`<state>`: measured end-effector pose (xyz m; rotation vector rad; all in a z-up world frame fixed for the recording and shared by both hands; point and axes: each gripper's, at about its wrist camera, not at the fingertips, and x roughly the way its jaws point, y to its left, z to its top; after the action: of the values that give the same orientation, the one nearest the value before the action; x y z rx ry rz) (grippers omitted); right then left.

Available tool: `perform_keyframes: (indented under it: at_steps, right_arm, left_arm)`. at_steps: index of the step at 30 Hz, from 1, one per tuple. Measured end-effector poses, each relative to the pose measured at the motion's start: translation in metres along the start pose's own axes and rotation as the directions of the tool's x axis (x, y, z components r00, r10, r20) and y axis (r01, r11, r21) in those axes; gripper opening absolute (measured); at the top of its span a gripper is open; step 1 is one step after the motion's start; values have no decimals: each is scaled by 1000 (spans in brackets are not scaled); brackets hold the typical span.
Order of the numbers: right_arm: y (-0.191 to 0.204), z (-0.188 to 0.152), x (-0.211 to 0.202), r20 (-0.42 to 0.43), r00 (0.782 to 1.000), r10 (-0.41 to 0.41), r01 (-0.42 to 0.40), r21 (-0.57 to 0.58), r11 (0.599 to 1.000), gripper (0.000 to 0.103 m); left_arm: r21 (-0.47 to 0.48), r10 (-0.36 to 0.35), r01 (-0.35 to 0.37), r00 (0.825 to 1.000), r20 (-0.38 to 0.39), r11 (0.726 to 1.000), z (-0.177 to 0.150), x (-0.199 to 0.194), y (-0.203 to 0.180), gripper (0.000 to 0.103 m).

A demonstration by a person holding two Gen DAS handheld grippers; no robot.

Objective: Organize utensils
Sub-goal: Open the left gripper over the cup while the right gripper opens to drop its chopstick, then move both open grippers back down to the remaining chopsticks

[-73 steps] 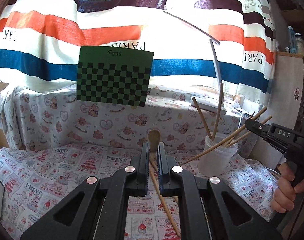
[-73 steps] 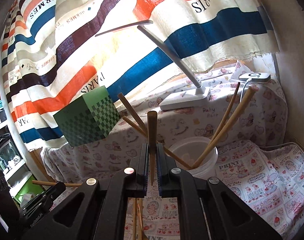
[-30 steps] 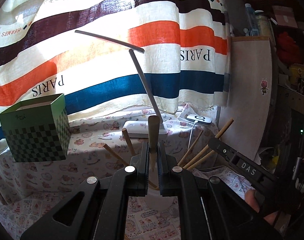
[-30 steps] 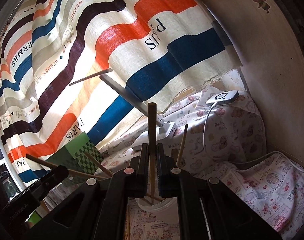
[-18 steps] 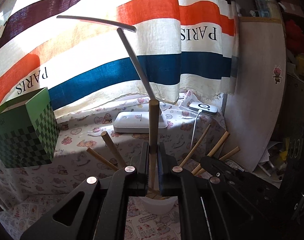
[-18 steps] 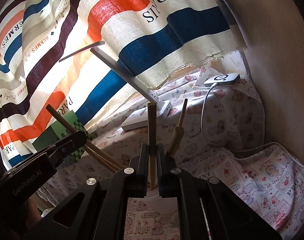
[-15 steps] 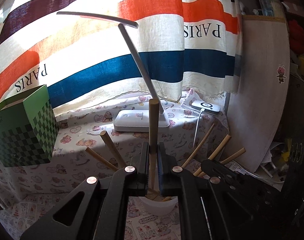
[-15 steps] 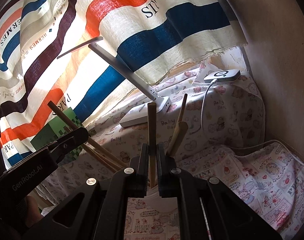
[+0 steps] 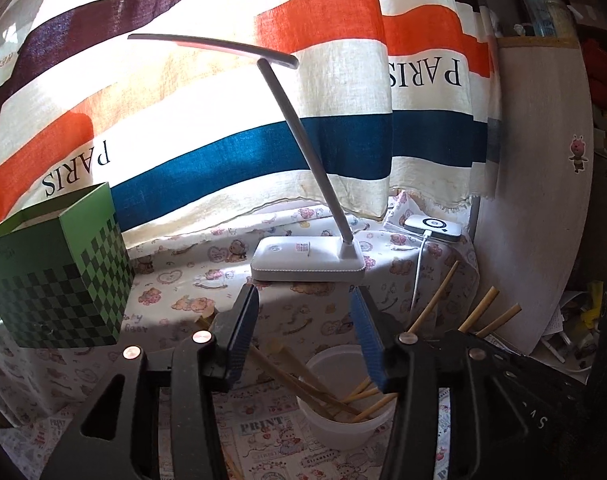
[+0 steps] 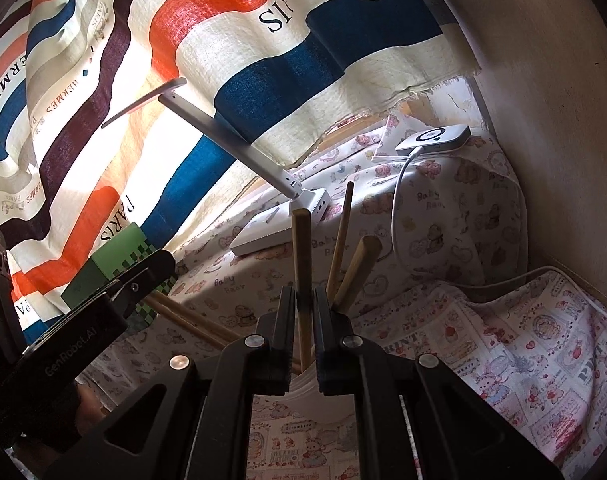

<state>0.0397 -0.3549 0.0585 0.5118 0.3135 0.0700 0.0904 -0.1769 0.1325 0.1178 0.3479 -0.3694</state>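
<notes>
The chopsticks [image 9: 335, 396] stand in a white plastic cup [image 9: 339, 420] on the patterned cloth of the worktop [image 9: 263, 432], fanned out and leaning on its rim to both sides. One more chopstick [image 10: 302, 264] stands upright between the fingers of the right gripper [image 10: 303, 312], its lower end going down toward the cup's rim below. Those fingers have just begun to part; they sit close on either side of the stick, and I cannot tell whether they press it. The left gripper [image 9: 305, 328] has just opened its fingers, with nothing between them, directly above the cup.

The likeliest trouble, as I judge it, is the release. If the stick's lower end rests on the rim and not inside, it may tip out onto the cloth. The cup looks light and its load leans outward, so a nudge from either gripper, both crowded over it, could topple it. The desk lamp [image 9: 307, 264] and the green checked box [image 9: 59, 280] stand farther back, well apart.
</notes>
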Motion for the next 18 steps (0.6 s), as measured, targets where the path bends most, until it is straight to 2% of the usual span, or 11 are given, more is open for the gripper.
perform_keyframes:
  at_steps: [2,8,13,15,18]
  right_arm:
    - [3,0,-2,8,1000,2,-2,-16,1000,28]
    - [14,2,-17,76,997,-21,26,-68,997,53]
    - [27,1,-32,147,989,-22,40,-121,992,64]
    - [33,0,-34,150,989,4,18,-151,988,67]
    - [40,-4,-34,128,990,52,-28,-179,983,70]
  left_arm:
    - [-20,2,-2,1000,9,1000,0,-8,6,47]
    - [-27,110,-108,992,58,994,-8,-30,31,56]
    - [-65,163,-158,983,84,985,-20,-51,57,72]
    - [-81,195,-188,976,95,979,-28,-65,66,78]
    - [-49,224,-219,966,132,974,-43,-84,70,88]
